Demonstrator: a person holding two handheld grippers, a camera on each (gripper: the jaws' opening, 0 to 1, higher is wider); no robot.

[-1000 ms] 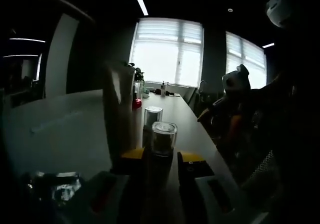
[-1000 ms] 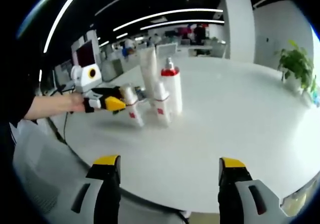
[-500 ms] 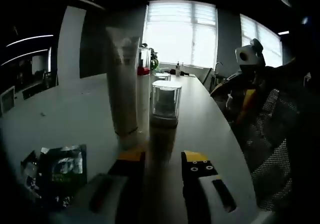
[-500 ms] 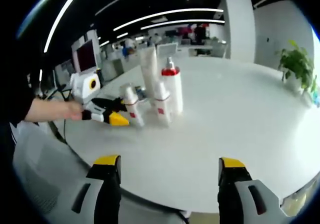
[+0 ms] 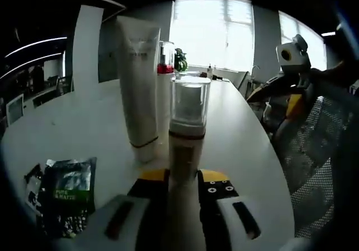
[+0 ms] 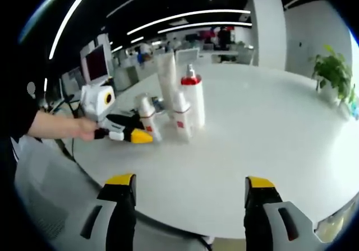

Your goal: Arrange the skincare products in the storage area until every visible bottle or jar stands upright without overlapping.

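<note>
Standing between your left gripper (image 5: pixel 182 186) jaws is a small clear-capped bottle (image 5: pixel 187 133), upright on the white worktop (image 5: pixel 84 133); the yellow-tipped jaws sit close on either side of its base, but you cannot tell whether they press it. Just beyond the left jaw rises one tall white tube (image 5: pixel 138 88), cap down, and behind it one bottle with a red collar (image 5: pixel 164 71). Left of the left jaw lies one dark sachet (image 5: pixel 68 192).

Your right gripper (image 6: pixel 188 192) holds its jaws wide apart with nothing between them, well back from the group. Ahead of them, in the right gripper view, you can count four upright products: the tall tube (image 6: pixel 166 83), the red-collared pump bottle (image 6: pixel 192 100), and two small white bottles (image 6: pixel 181 116) with red labels, the left one (image 6: pixel 147 116) flanked by your left gripper (image 6: pixel 130 134) and hand (image 6: pixel 84 129).
</note>
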